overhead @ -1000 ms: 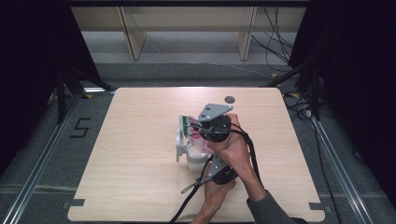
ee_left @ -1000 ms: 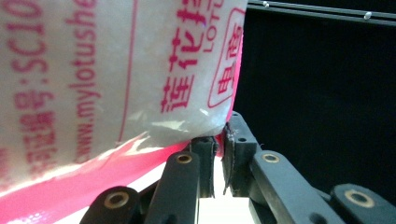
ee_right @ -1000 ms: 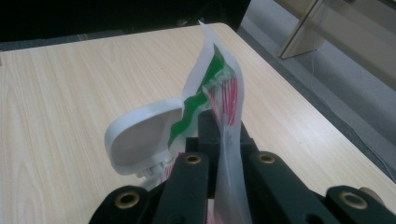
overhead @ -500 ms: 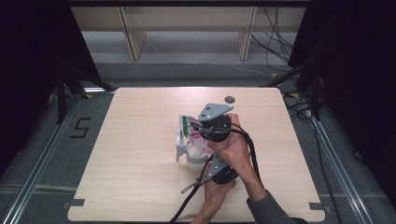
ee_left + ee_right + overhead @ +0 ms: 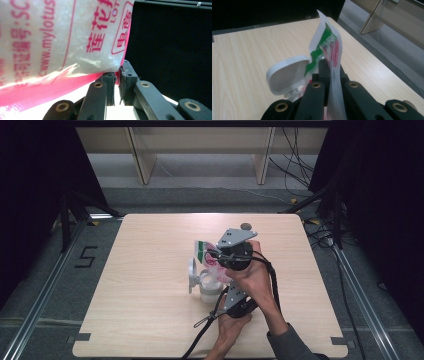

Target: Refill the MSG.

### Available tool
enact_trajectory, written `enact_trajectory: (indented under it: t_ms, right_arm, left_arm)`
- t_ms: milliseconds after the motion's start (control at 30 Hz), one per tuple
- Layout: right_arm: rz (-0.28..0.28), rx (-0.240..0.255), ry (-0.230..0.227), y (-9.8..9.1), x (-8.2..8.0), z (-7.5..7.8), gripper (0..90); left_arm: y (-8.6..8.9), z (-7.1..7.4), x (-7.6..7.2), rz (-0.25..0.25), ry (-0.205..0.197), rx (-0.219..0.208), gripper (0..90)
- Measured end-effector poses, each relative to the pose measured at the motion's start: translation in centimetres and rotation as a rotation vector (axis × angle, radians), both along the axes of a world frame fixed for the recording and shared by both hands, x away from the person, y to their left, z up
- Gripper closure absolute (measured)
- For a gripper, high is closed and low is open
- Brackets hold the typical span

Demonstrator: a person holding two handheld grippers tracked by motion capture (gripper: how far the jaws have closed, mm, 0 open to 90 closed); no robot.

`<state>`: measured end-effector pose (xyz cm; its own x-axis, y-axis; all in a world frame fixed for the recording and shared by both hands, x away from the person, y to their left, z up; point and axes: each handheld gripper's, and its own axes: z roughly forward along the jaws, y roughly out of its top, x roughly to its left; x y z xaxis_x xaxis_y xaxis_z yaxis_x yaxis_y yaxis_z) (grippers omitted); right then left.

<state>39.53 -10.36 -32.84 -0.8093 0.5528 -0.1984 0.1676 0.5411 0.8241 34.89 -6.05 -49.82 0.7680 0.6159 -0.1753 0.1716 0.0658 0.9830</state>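
1 plastic bag (image 5: 210,254), 1 white container (image 5: 209,287) w/ flip lid, 2 hand-held grippers, 1 table (image 5: 140,285).

You're in a lab recording bay: black curtains (image 5: 30,195) flank your wooden table (image 5: 145,320), floor rails (image 5: 47,292) run alongside, loose cables (image 5: 300,165) at 1 o'clock.

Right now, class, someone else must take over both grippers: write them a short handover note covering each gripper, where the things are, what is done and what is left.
Left gripper: shut on a lower corner of the bag.
Right gripper: shut on the bag's top edge, by the green strip.
Things: the bag hangs between both grippers above the white jar near the table's middle; the jar's hinged lid stands open.
Done: jar opened, bag gripped at both ends over it.
Left: probably tipping the bag's contents into the jar, then shutting the lid. Whether the bag is already open cannot be told.
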Motion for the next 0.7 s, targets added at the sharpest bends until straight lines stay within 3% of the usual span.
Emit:
enact_trajectory:
  t_ms: [67, 100, 233, 300, 333, 367, 400, 600, 633, 700]
  right_arm:
    - [-0.002, 0.009, -0.005, -0.2, 0.0, 0.1, 89.8]
    - [0.000, 0.015, 0.011, -0.2, -0.1, 0.2, 89.9]
    - [0.002, 0.026, -0.003, -0.5, -0.1, 0.3, 90.0]
    - [-0.009, 0.043, 0.008, -0.6, -0.2, 0.4, 90.0]
    - [0.009, 0.038, -0.010, -0.7, -0.1, 0.4, 90.0]
    - [0.012, 0.036, 0.006, -0.8, -0.1, 0.5, 90.0]
    - [0.009, 0.043, -0.010, -0.9, -0.1, 0.5, 90.0]
    - [0.012, 0.053, -0.014, -1.3, -0.1, 0.7, 90.0]
    - [0.017, 0.057, -0.007, -1.4, -0.2, 0.7, 90.0]
    - [0.015, 0.073, -0.010, -1.5, -0.1, 0.7, 90.0]
  left_arm:
    - [0.3, 0.1, -0.1, -0.009, 0.012, 0.031, 83.4]
    - [0.3, 0.1, -0.1, -0.007, 0.012, 0.029, 83.4]
    - [0.2, 0.0, -0.1, -0.011, 0.001, 0.013, 83.5]
    - [0.4, 0.0, -0.2, 0.000, 0.007, 0.039, 83.5]
    - [0.5, -0.1, -0.2, -0.001, 0.004, 0.037, 83.5]
    - [0.5, -0.1, -0.1, -0.005, 0.002, 0.037, 83.5]
    - [0.5, -0.1, -0.1, -0.005, 0.002, 0.037, 83.5]
    - [0.6, -0.1, -0.3, -0.002, -0.010, 0.052, 83.5]
    - [0.3, -0.1, -0.4, 0.003, -0.002, 0.008, 83.5]
    - [0.2, -0.2, -0.4, 0.008, 0.002, -0.022, 83.5]
